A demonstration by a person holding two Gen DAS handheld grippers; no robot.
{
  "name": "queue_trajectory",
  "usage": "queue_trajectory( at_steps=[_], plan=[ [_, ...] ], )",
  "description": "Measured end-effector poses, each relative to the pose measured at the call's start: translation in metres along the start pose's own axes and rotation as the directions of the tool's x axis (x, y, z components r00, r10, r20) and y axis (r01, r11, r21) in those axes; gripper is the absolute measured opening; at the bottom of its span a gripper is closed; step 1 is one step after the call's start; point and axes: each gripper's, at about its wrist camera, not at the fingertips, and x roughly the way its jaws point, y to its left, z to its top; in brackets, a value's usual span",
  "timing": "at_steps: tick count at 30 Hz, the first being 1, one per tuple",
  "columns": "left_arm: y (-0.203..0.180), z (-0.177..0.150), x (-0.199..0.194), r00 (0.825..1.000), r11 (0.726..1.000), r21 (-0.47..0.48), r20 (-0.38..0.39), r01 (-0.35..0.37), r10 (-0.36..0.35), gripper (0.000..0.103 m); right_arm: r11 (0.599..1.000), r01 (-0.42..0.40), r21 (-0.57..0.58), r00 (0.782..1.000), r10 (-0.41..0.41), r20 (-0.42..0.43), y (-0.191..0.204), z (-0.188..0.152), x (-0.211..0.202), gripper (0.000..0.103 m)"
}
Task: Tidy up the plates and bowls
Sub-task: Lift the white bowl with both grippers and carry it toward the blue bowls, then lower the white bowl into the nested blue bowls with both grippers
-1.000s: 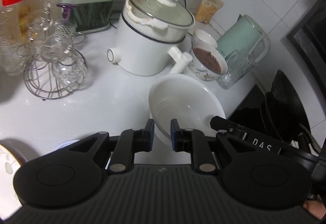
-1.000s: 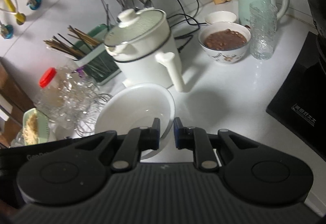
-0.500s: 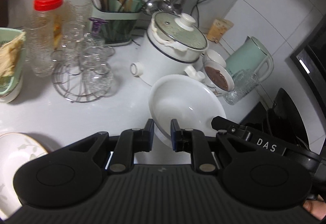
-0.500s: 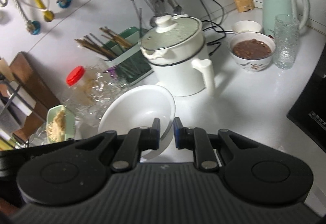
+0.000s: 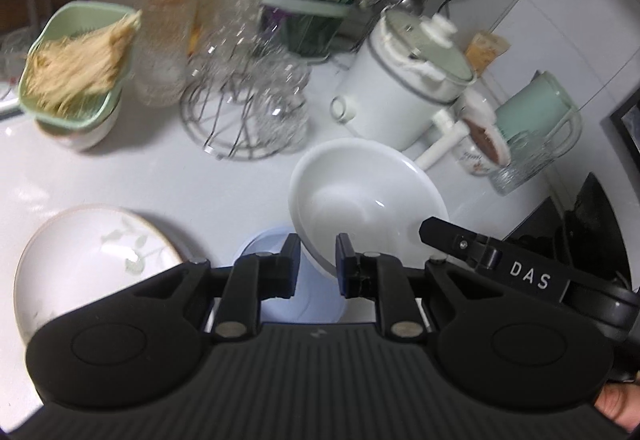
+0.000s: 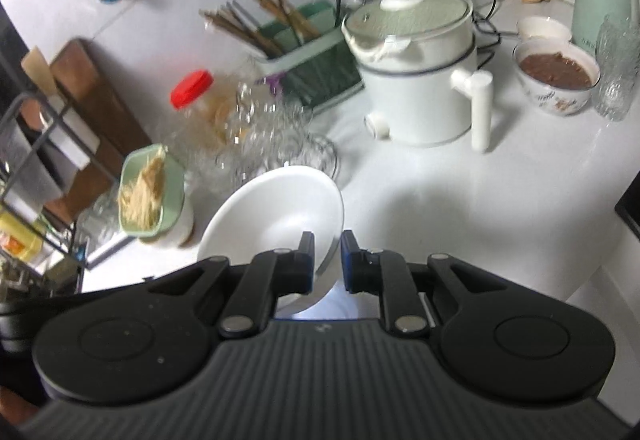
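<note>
Both claws grip white bowl point(image 5: 366, 195); right claw point(image 5: 436, 236) lettered "DAS".

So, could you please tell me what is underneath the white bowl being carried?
Below the white bowl lies a pale blue round thing, perhaps a lid or dish; the bowl and the left tool cover most of it.

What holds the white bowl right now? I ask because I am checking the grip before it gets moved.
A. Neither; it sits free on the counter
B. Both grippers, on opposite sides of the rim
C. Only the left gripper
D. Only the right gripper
B: the left gripper pinches the near rim of the white bowl, and the right gripper pinches the rim on its own side, with the bowl tilted between them.
</note>
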Motion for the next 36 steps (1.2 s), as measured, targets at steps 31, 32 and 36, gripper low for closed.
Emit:
queue_trajectory(
  at_steps=[31,32,36],
  plan=[
    [0.033,-0.033,0.019,0.99,0.994,-0.044,-0.104,-0.101,0.096,0.047,0.999,0.053,-0.011,0.986,-0.054,-0.16,-0.021,-0.031,0.047,0.042],
    [0.034,-0.034,0.019,0.99,0.993,-0.047,-0.101,-0.105,0.1,0.047,0.999,0.047,-0.018,0.985,-0.05,-0.167,-0.02,-0.032,0.051,0.042],
    [0.033,-0.038,0.021,0.99,0.993,-0.047,-0.094,-0.109,0.104,0.042,0.999,0.036,-0.036,0.98,-0.043,-0.196,-0.017,-0.037,0.063,0.042]
  ],
)
